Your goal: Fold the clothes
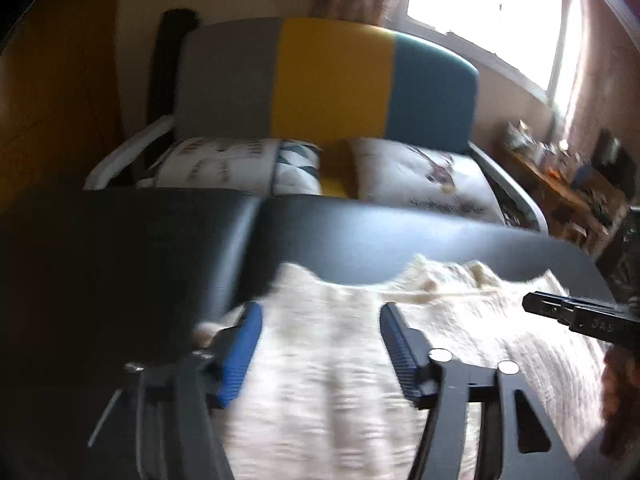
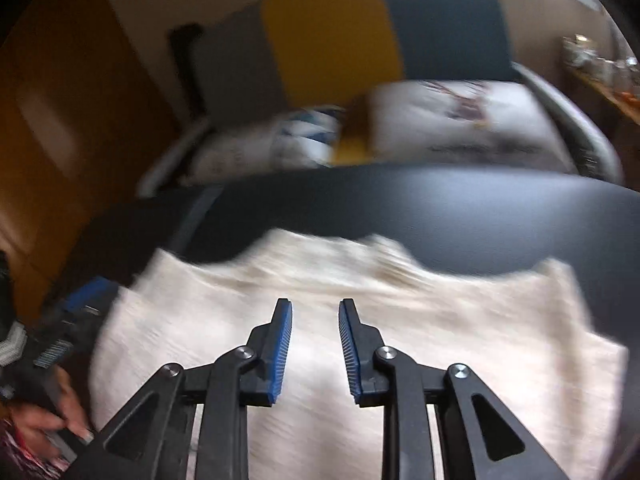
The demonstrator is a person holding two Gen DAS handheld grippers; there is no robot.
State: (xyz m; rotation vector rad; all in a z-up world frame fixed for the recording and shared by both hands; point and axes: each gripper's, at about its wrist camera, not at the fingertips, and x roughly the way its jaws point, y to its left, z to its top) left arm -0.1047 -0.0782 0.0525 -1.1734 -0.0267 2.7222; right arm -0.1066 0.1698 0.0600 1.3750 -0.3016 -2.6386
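A cream knitted garment (image 1: 328,364) lies spread flat on a black table (image 1: 160,248), with its wavy far edge toward the sofa. My left gripper (image 1: 320,312) hovers over its left part, fingers wide apart and nothing between them. The right gripper's black tip (image 1: 560,310) pokes in at the right of that view. In the right wrist view the same garment (image 2: 460,340) fills the lower half of the table (image 2: 440,216). My right gripper (image 2: 315,304) is above its middle, open with a narrow gap and holding nothing. The left gripper (image 2: 80,304) shows at the left edge, blurred.
Behind the table stands a sofa (image 1: 332,80) with grey, yellow and teal back panels and printed cushions (image 1: 420,176). A wooden wardrobe (image 1: 52,100) is to the left, a cluttered shelf (image 1: 560,168) and bright window (image 1: 488,12) to the right. A hand (image 2: 44,420) holds the left gripper.
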